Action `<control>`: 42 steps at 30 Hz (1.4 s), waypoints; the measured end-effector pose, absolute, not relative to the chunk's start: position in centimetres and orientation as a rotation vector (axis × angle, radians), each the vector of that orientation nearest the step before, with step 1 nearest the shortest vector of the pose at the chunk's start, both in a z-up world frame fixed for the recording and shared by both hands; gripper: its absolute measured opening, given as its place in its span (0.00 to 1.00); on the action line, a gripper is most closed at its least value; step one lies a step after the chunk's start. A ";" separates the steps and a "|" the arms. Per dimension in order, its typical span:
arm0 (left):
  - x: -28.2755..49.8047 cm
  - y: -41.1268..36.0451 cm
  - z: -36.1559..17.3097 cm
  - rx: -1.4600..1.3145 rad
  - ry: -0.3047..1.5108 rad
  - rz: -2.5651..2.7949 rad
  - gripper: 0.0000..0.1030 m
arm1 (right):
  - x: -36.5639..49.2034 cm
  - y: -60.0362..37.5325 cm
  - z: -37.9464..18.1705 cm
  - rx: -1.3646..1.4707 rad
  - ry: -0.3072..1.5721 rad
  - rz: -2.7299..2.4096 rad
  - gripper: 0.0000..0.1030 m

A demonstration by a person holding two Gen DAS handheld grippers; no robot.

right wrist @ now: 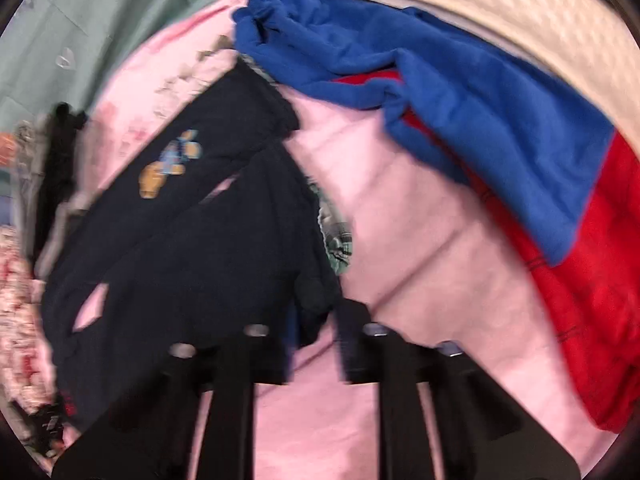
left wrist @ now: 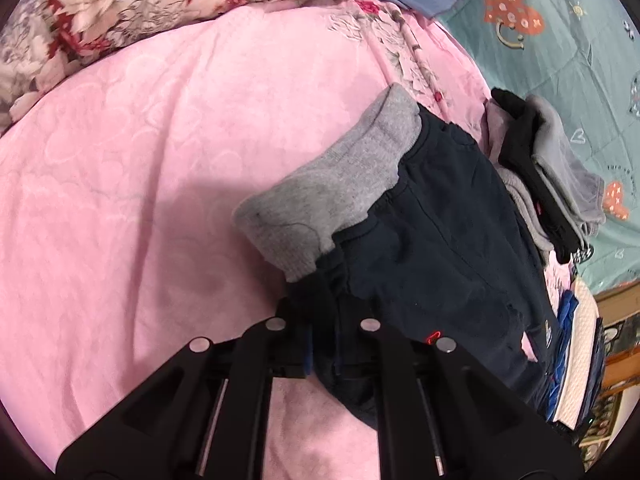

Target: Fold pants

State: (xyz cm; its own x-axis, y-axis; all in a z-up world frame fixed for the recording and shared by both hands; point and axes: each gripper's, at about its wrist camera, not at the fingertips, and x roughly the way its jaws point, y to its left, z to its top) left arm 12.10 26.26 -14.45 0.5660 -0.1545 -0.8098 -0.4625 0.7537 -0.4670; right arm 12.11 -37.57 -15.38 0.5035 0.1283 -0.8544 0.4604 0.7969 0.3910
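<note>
Dark navy pants with a grey ribbed waistband lie on the pink bedspread. My left gripper is shut on a bunched edge of the pants near the waistband. In the right wrist view the same navy pants, with a small orange and blue print, lie left of centre. My right gripper stands open with its left finger at the edge of the pants. This view is motion-blurred, and I cannot tell whether cloth lies between the fingers.
A stack of grey and black folded clothes lies right of the pants. A blue and red garment and a cream quilted item lie to the right. A floral quilt and a teal sheet lie beyond.
</note>
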 end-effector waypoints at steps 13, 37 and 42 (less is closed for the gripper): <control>4.0 29.3 -11.8 -0.766 0.900 0.247 0.07 | 5.9 -39.1 -11.6 0.655 0.990 -0.186 0.12; 18.0 23.6 -8.1 -0.346 1.076 0.041 0.55 | 26.0 -40.3 -11.3 0.386 1.044 -0.176 0.87; 20.5 22.2 -13.3 -0.339 1.220 0.009 0.11 | 28.3 -41.0 -14.7 0.419 1.126 -0.135 0.52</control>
State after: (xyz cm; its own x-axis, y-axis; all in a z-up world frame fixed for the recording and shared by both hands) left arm 20.51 22.19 -13.33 0.3501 -0.1736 -0.9205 -0.1873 0.9499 -0.2504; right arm 28.29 -41.01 -14.70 0.4319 0.1044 -0.8959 0.3129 0.9142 0.2574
